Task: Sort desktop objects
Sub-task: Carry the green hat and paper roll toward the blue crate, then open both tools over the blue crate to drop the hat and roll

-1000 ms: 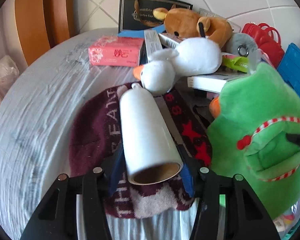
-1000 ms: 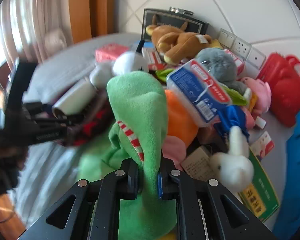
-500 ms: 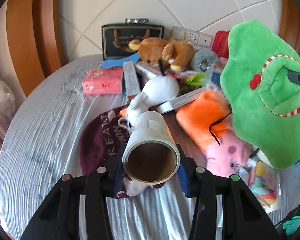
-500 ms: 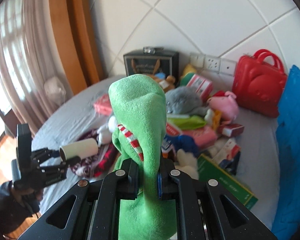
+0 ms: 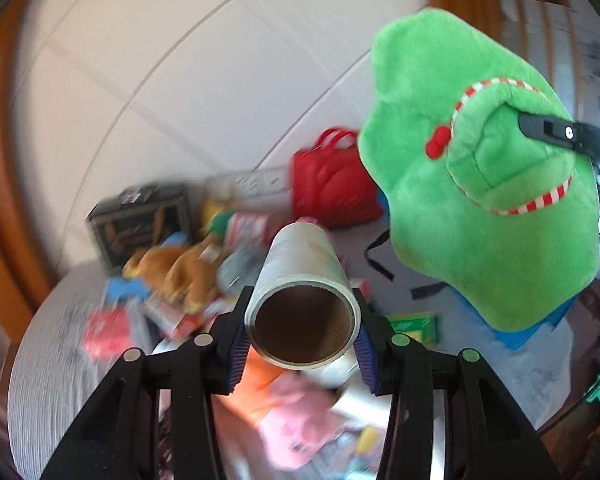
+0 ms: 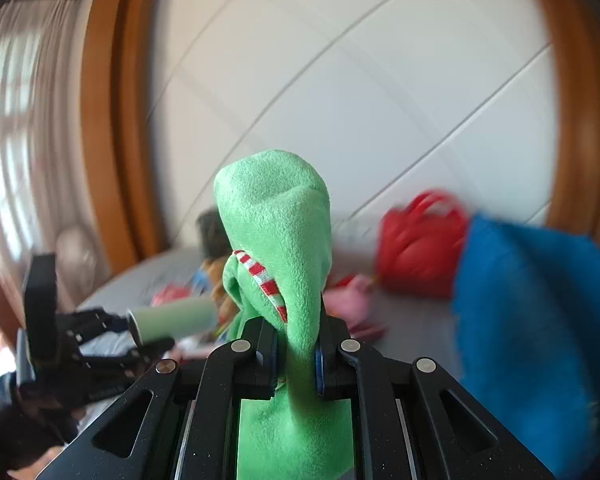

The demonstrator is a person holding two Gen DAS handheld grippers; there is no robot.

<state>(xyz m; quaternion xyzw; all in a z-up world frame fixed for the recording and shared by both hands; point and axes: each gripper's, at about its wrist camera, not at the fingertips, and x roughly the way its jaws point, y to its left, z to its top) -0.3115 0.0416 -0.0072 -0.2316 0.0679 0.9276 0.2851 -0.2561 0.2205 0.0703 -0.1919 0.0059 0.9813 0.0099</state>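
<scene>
Clamping a roll [image 5: 302, 280], left jaws grip its sides; right jaws pinch green plush [image 6: 278, 240].

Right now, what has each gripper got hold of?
Left gripper clamped on white roll. Right gripper pinching green plush toy. Both held above the cluttered table; nothing blocking.
</scene>
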